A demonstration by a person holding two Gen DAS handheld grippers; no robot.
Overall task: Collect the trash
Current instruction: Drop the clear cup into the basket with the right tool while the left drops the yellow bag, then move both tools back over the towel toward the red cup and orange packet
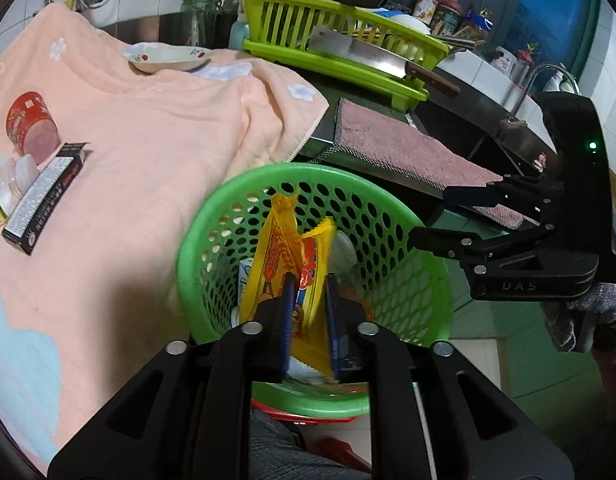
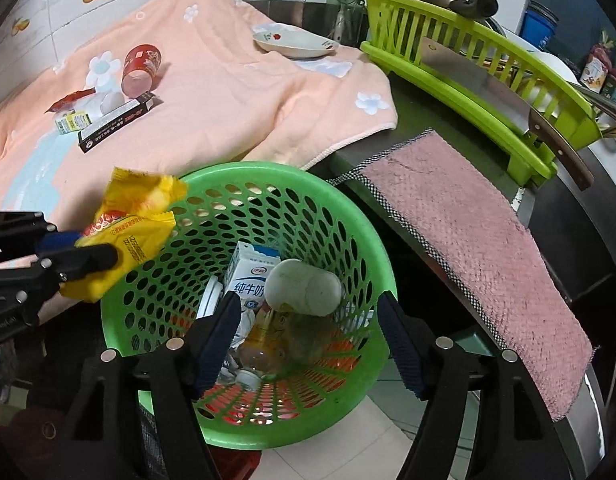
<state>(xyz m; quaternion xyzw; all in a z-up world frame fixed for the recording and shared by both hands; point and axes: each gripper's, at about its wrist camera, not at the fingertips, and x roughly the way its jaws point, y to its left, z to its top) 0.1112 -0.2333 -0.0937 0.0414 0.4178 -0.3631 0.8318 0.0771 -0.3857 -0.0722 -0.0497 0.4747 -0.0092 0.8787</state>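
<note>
Directly below the left gripper (image 1: 308,308) stood the green basket (image 2: 348,216), and its narrow jaws had the yellow wrapper (image 1: 285,256) between them, over the rim. The right gripper (image 2: 308,340) hung half open and empty above the milk carton (image 2: 249,276) inside. I judge the drop was in progress; next, the black box (image 1: 43,196), far to the left.

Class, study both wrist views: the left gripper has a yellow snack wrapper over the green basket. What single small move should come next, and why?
Probably open the left gripper wider to drop the yellow wrapper. The wrapper already hangs over the green basket, where a milk carton and other trash lie, and it sits between the pads. The right gripper is open and holds nothing.
</note>
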